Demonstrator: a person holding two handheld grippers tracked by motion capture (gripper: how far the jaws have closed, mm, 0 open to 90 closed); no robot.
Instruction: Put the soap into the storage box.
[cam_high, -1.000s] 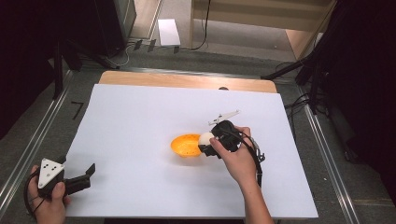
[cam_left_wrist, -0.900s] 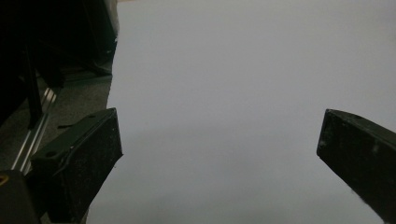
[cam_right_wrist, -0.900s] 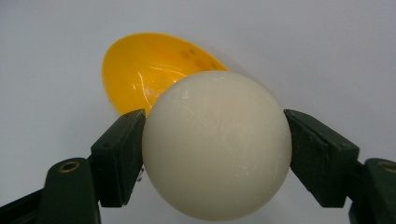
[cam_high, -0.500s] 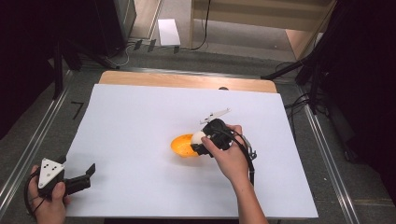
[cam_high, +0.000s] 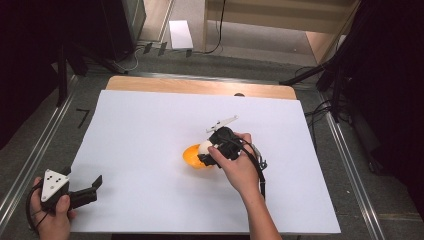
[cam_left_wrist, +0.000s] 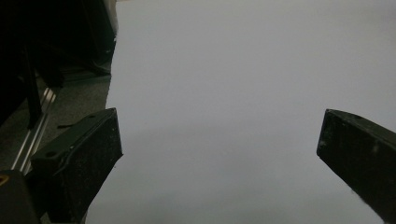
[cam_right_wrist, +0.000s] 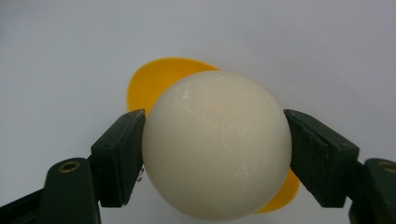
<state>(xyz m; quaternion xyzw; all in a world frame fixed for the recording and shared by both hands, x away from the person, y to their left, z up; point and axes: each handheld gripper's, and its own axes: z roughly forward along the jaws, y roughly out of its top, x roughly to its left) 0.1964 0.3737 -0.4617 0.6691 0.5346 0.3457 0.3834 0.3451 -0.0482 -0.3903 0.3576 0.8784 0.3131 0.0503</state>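
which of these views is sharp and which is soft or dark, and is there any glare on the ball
Right gripper view: the cream ball is crisp, evenly lit, with faint scratches and no hard glare. Left gripper view: dim and soft, the white sheet reads grey. High view: the sheet is bright while the surroundings fall to black, and the orange dish is slightly soft.

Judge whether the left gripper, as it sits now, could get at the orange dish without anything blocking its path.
Probably yes. The left gripper rests open at the sheet's near left corner, with bare white sheet between it and the orange dish. But the right gripper holds a white ball over the dish's right side.
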